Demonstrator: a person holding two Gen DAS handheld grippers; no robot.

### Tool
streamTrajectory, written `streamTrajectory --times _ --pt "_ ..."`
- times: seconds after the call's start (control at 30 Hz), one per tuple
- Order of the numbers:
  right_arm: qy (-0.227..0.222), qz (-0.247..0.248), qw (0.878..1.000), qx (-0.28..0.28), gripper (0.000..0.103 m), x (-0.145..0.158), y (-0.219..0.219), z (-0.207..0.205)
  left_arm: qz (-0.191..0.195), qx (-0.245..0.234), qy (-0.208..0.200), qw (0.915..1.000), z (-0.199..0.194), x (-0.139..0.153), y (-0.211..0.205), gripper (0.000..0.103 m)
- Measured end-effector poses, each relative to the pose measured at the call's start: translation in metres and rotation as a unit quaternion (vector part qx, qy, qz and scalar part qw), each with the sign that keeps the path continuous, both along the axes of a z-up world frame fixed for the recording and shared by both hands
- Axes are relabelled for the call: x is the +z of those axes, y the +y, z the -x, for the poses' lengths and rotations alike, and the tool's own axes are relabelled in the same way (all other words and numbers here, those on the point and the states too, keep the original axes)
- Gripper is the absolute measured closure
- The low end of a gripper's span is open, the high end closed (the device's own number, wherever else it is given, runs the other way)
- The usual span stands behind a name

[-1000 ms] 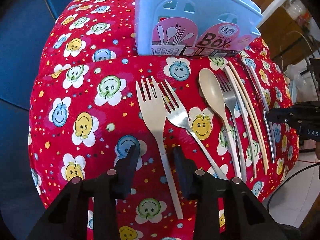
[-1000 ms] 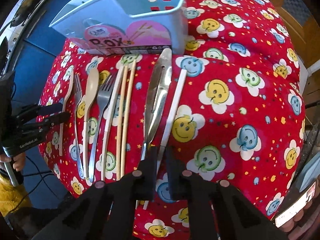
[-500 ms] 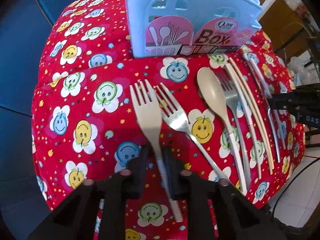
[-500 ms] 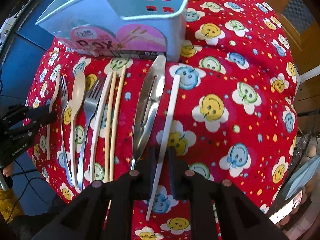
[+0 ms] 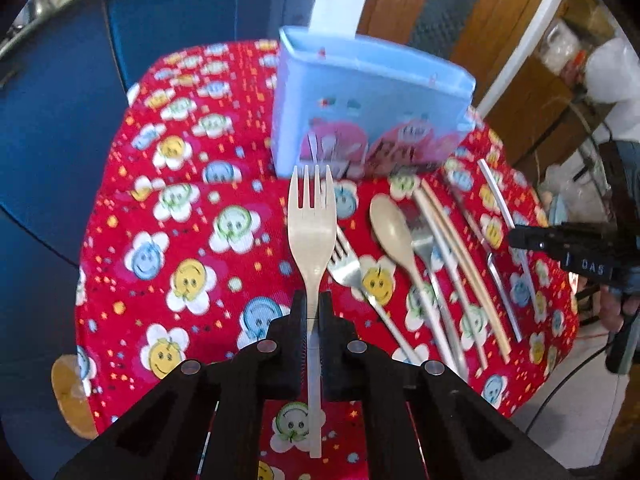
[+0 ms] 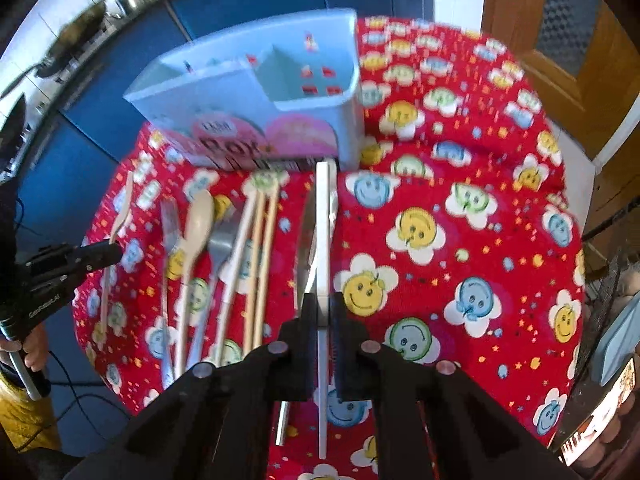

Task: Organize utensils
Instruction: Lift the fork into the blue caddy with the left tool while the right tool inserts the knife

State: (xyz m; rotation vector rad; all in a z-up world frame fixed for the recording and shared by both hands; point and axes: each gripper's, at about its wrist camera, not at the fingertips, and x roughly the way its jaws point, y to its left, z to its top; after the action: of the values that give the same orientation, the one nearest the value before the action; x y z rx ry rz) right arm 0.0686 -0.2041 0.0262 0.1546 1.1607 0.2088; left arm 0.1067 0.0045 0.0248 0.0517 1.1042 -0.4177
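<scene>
A second ago both claws hovered over cutlery lying flat on the red smiley-patterned cloth (image 5: 192, 240) of the worktop; now each has something in hand. The left claw (image 5: 313, 308) has just been closing and is clamped on the handle of the cream plastic fork (image 5: 311, 224), whose prongs point up toward the pale blue cutlery box (image 5: 372, 92); it looks raised off the cloth. The right claw (image 6: 323, 312) is clamped on the white stick (image 6: 322, 216), lifted beside the metal tongs (image 6: 305, 248) that remain on the cloth. The metal fork (image 5: 348, 268), the cream spoon (image 5: 394, 236) and the chopsticks (image 5: 460, 248) lie where they did, in a row in front of the box. So two pieces have been picked up at once; what seems left for them is the carry to the box's compartments, which look empty.
</scene>
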Motion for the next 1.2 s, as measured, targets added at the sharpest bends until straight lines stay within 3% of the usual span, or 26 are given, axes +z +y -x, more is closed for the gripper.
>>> streamTrajectory --times 0.17,0.37,0.57,0.73,1.0,1.2 --pt "-0.083 -0.029 0.996 -0.016 0.095 0.027 -0.004 0.005 0.029 0.018 -0.055 0.9979 -0.003 0.022 0.004 0.098" --pt "-0.194 -0.065 0.978 -0.033 0.095 0.057 -0.008 0.001 0.057 0.030 -0.143 0.9876 -0.023 0.058 -0.003 0.098" --pt "-0.260 -0.072 0.961 -0.057 0.095 0.072 -0.011 -0.024 0.072 0.051 -0.228 0.9696 -0.057 0.086 -0.014 0.098" --pt "-0.297 -0.062 0.951 -0.067 0.095 0.080 -0.005 -0.044 0.074 0.064 -0.308 0.9464 -0.074 0.101 -0.026 0.098" --pt "-0.377 -0.041 0.923 -0.064 0.095 0.076 0.011 -0.076 0.108 0.098 -0.330 0.9327 -0.108 0.084 -0.035 0.097" --pt "-0.389 -0.025 0.919 -0.052 0.095 0.058 0.019 -0.096 0.103 0.110 -0.333 0.9309 -0.121 0.055 -0.036 0.097"
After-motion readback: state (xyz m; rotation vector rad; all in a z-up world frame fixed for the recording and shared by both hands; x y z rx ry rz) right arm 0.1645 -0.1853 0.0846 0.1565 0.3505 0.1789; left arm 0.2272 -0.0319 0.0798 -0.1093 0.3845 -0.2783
